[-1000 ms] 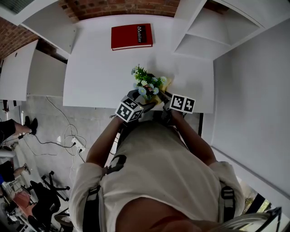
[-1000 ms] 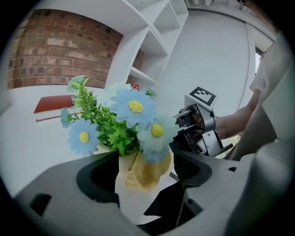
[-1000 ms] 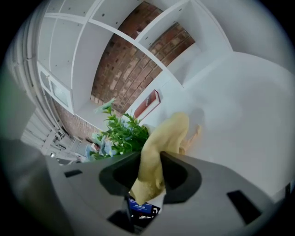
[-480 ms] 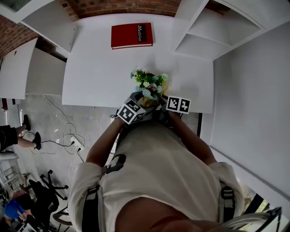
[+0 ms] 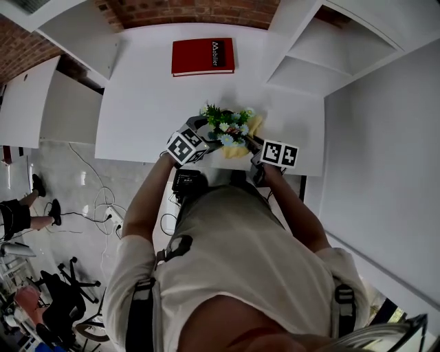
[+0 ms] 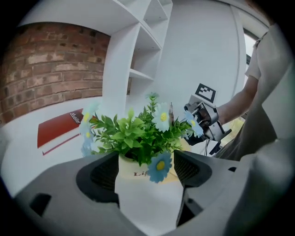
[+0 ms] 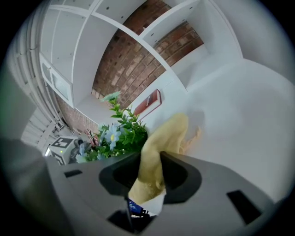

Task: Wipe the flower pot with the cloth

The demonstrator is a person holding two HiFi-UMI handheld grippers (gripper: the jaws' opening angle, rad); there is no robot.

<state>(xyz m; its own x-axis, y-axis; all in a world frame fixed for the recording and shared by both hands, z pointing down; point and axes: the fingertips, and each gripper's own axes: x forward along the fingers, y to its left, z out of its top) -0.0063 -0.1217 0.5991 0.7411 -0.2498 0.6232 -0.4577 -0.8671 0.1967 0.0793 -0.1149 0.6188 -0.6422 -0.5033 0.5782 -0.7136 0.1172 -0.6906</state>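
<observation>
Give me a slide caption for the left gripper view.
Left gripper clamped on a white flower pot of blue-and-white artificial flowers, red book behind.

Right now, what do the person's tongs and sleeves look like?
The left tongs and the right tongs have broad dark grey jaws. Each carries a cube of black-and-white square markers. The person wears a pale short-sleeved shirt with dark shoulder straps.

We worked in an office. White shelves [image 5: 344, 48] and a brick wall [image 5: 192, 10] framed the worktop [image 5: 137, 103]. A swivel chair [image 5: 63, 301] stood nearby.
</observation>
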